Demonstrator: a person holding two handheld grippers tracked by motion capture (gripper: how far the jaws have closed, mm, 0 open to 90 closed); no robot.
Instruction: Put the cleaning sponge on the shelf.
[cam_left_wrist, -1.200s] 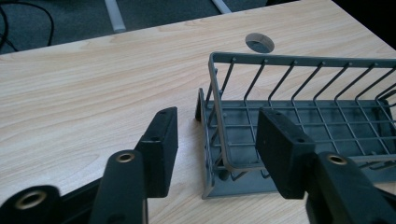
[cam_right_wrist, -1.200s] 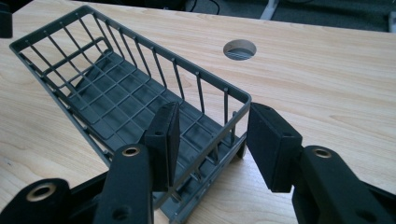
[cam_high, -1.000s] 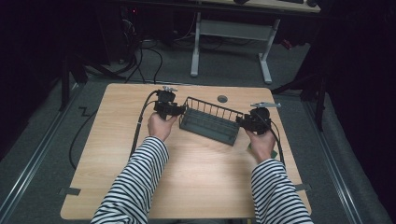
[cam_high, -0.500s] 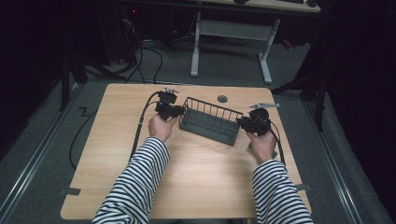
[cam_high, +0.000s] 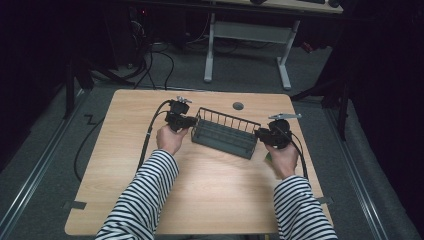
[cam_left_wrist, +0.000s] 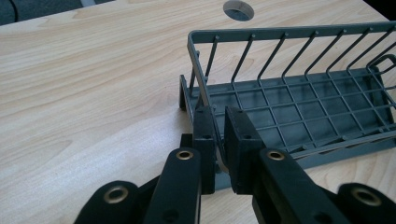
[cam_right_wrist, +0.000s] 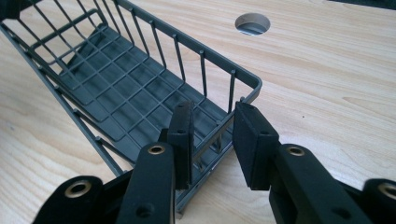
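My left gripper (cam_left_wrist: 218, 135) pinches the end rim of the wire basket (cam_high: 225, 133), mid-table. Right gripper (cam_right_wrist: 212, 140) is spread w/ the other end wire between its jaws, not clamped. If I lift now, that end could drop & the basket twist out.

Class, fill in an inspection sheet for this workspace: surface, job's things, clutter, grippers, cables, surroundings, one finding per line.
Surface: wooden table, pale, with a round cable hole near the far edge.
Job's things: dark wire basket, with nothing in it, lying at an angle between the hands.
Clutter: nothing seen.
Grippers: left gripper shut on the basket's end rim; right gripper open, jaws astride the other end.
Cables: one trails from each gripper; the left cable runs off the table's near-left side.
Surroundings: dark room, white desk frame beyond, floor cables.
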